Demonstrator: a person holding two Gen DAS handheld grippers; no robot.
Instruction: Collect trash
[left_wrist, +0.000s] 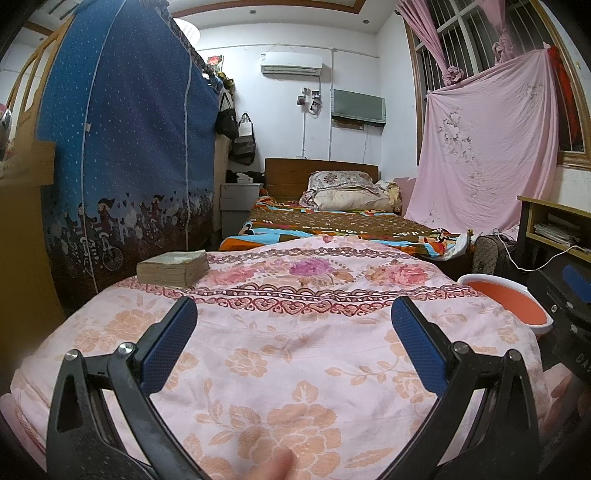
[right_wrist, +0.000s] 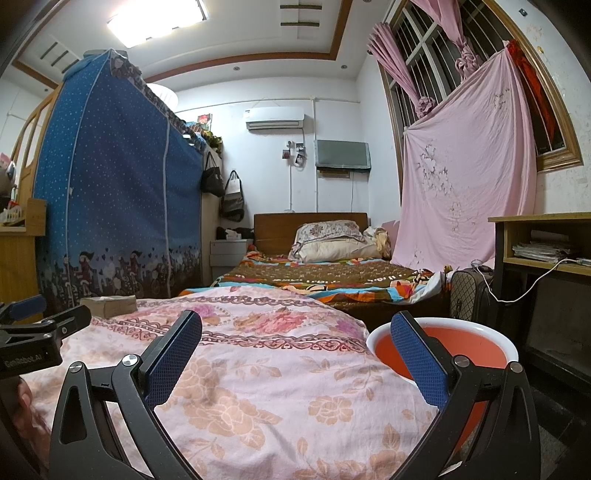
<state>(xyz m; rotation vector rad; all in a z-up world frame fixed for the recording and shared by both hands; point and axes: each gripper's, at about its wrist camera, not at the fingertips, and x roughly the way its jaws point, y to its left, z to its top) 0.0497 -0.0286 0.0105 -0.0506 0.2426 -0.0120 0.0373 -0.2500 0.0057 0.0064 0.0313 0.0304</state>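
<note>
Pink floral quilt (left_wrist: 295, 332): it covers the near bed from edge to edge; no scrap of trash shows on it in either view.
Far left corner of quilt: an old, yellowed book (left_wrist: 173, 268) lies flat near the edge.
Left gripper (left_wrist: 294, 325): blue-padded fingers spread wide apart, holding nothing, hovering over the quilt's middle.
Right gripper (right_wrist: 296, 345): fingers likewise wide apart and empty, aimed along the quilt's right edge.
Orange basin (right_wrist: 443, 350): white-rimmed, just beside the quilt's right edge and lower; what shows of its inside looks bare, though the right finger hides part. Probably the trash container.
Progress: judging by the clean quilt and empty fingers, either collecting is finished here or the trash lies out of view; I cannot tell which.
Room, left to right: blue fabric wardrobe (left_wrist: 129, 147), hanging bags, second bed (left_wrist: 332, 221) with pillows, pink sheet (left_wrist: 487, 147) draped by the window, wooden desk (right_wrist: 546, 236).
</note>
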